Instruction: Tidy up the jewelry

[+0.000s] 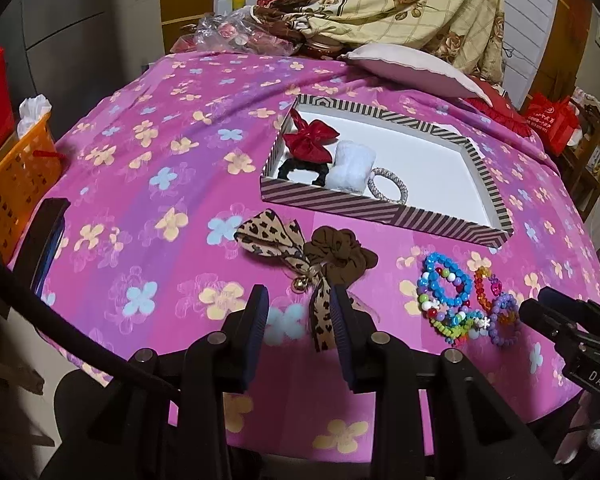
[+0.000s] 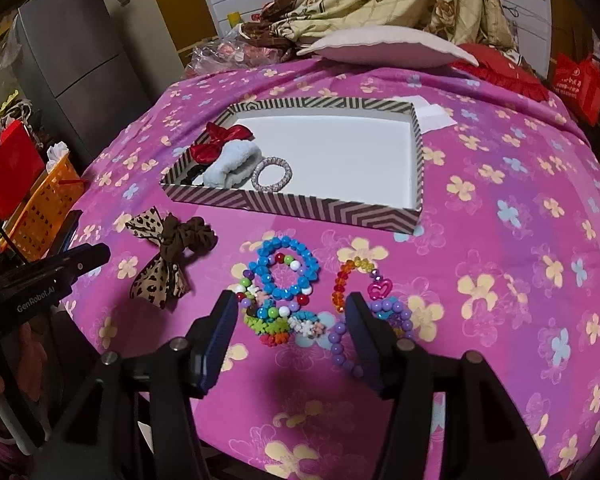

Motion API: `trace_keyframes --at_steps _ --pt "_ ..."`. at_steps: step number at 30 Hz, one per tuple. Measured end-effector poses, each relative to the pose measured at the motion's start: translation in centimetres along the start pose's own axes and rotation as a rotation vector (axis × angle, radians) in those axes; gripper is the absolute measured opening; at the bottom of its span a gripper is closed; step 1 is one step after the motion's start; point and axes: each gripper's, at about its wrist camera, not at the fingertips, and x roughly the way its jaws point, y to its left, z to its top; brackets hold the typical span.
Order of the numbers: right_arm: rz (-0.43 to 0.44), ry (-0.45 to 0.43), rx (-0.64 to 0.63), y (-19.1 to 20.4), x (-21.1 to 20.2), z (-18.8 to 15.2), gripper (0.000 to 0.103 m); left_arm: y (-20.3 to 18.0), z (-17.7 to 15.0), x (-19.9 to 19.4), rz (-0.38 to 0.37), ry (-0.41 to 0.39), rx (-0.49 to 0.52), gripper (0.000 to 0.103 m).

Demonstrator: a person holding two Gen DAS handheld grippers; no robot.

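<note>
Hovering spread-fingered, left gripper [image 1: 300,312] over leopard bow [image 1: 296,256], right gripper [image 2: 292,312] over bead bracelets [image 2: 296,292]; neither holds anything. Striped box [image 2: 300,204] beyond holds red bow [image 2: 220,140], white scrunchie [image 2: 232,164].

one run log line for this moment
left claw: open over leopard bow | right claw: open over bead bracelets | striped box: red bow, silver hair tie
</note>
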Motion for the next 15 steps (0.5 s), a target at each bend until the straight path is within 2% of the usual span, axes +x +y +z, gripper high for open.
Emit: trace_keyframes --at_steps 11,15 --pt "0.0 0.01 -0.013 0.4 0.2 -0.1 0.06 0.7 -0.6 0.1 -0.003 0.016 -0.018 0.042" --pt "-0.001 0.024 -0.014 0.3 0.5 -0.3 0.06 1.8 -0.5 0.4 -0.056 0.042 -0.062 0.042"
